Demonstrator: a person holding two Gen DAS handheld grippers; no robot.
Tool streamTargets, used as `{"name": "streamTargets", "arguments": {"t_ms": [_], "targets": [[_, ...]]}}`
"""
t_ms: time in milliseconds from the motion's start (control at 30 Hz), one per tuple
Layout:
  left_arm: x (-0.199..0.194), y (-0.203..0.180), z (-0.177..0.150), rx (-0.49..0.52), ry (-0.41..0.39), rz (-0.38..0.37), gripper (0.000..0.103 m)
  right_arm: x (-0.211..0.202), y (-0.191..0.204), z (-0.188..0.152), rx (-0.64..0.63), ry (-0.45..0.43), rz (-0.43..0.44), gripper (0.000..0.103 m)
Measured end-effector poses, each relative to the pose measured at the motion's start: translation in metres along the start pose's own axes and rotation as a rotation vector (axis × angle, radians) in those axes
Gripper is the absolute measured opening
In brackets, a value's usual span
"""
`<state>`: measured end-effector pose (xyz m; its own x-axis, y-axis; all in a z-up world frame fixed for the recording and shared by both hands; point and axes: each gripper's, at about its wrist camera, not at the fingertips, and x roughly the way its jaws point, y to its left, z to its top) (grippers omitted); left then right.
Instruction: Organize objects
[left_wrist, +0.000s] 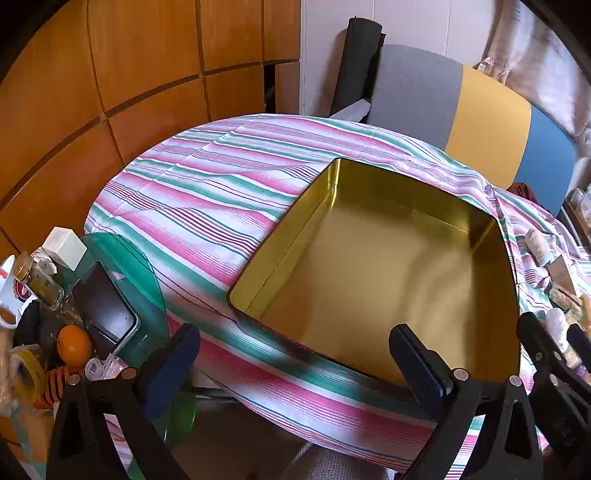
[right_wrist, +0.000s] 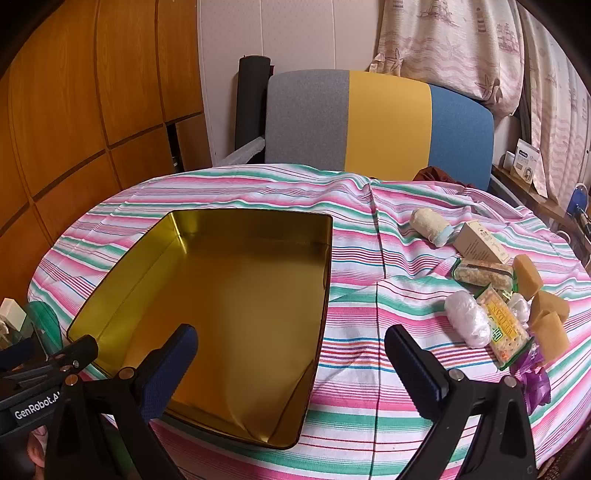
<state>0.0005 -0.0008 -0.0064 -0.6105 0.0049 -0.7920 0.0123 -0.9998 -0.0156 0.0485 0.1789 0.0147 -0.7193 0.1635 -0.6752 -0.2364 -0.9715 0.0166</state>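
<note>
An empty gold tin box (left_wrist: 369, 266) (right_wrist: 229, 295) lies open on the striped tablecloth (right_wrist: 351, 332). My left gripper (left_wrist: 295, 356) hovers open over the tin's near left corner, nothing between its fingers. My right gripper (right_wrist: 293, 356) is open above the tin's near right edge, also empty. To the right of the tin lies a cluster: a rolled cloth (right_wrist: 430, 225), a small cardboard box (right_wrist: 480, 243), a grain packet (right_wrist: 484, 277), a white plastic-wrapped bundle (right_wrist: 467, 323), a yellow snack packet (right_wrist: 506, 334), tan sponges (right_wrist: 550, 332) and a purple wrapper (right_wrist: 533, 376).
A grey, yellow and blue chair (right_wrist: 384, 122) stands behind the table. At the left, a green glass side table (left_wrist: 125, 258) carries clutter: an orange (left_wrist: 74, 343), a jar (left_wrist: 40, 284), a white box (left_wrist: 64, 247). Wooden panels (left_wrist: 110, 74) line the left wall.
</note>
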Motion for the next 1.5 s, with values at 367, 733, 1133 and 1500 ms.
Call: {"name": "streamTargets", "arguments": {"t_ms": [367, 733, 1133, 1500], "targets": [[0.001, -0.003, -0.001, 0.002, 0.004, 0.006, 0.103, -0.004, -0.005, -0.001, 0.012, -0.013, 0.003, 0.103], [-0.002, -0.044, -0.019, 0.157, -0.021, -0.036, 0.103, -0.024, -0.030, 0.001, 0.041, -0.159, 0.003, 0.103], [-0.024, -0.089, -0.047, 0.282, -0.050, -0.227, 0.103, -0.017, -0.113, -0.039, 0.095, -0.057, -0.090, 0.097], [-0.048, -0.125, -0.075, 0.381, -0.052, -0.437, 0.103, -0.032, -0.241, -0.079, 0.269, -0.079, -0.267, 0.092]]}}
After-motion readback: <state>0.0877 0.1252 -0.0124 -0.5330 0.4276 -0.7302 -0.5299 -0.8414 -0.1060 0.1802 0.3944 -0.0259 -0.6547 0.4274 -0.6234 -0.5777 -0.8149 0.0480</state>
